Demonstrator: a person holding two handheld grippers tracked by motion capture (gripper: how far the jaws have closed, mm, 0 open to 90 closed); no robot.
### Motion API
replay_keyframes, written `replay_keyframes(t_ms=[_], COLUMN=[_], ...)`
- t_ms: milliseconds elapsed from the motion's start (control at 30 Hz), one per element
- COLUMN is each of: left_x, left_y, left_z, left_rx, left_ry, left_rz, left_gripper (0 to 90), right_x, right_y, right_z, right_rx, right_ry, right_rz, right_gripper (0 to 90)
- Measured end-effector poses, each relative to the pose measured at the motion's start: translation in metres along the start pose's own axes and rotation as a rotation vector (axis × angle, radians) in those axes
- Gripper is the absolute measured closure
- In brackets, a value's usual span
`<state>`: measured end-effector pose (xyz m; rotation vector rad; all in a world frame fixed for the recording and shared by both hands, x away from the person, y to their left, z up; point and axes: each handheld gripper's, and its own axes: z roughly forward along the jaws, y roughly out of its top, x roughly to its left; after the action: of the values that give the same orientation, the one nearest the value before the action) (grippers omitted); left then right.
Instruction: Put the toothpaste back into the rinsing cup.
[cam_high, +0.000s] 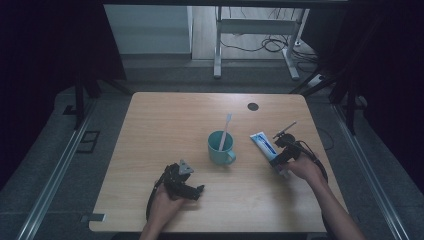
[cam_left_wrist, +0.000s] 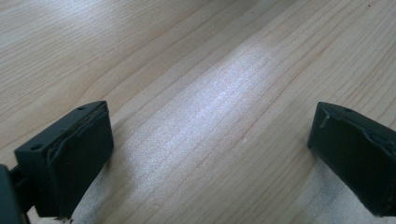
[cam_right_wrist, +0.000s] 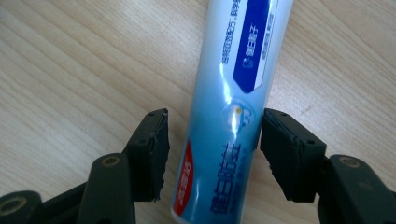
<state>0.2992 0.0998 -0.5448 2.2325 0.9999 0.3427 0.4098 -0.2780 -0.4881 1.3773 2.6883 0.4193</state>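
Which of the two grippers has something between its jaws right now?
The right gripper: its jaws straddle the toothpaste tube lying on the table. The left gripper has bare wood between its jaws.

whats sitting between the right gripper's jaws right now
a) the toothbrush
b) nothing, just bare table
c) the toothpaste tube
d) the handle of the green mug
c: in the right gripper view the blue and white toothpaste tube lies on the table between the two jaws of the right gripper, one jaw at its side, the other a small gap off; the toothbrush stands in the green mug.
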Motion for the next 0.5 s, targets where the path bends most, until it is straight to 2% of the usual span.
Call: replay_keyframes(t_ms=[500], left_x=[0.0], left_y=[0.0], left_z=[0.0], left_rx=[0.0], left_ry=[-0.001], left_rz=[0.004], left_gripper=[0.3], right_x=[-0.003], right_y=[0.026], right_z=[0.008], right_rx=[0.049], right_ry=[-0.012], right_rz=[-0.003], right_gripper=[40.8])
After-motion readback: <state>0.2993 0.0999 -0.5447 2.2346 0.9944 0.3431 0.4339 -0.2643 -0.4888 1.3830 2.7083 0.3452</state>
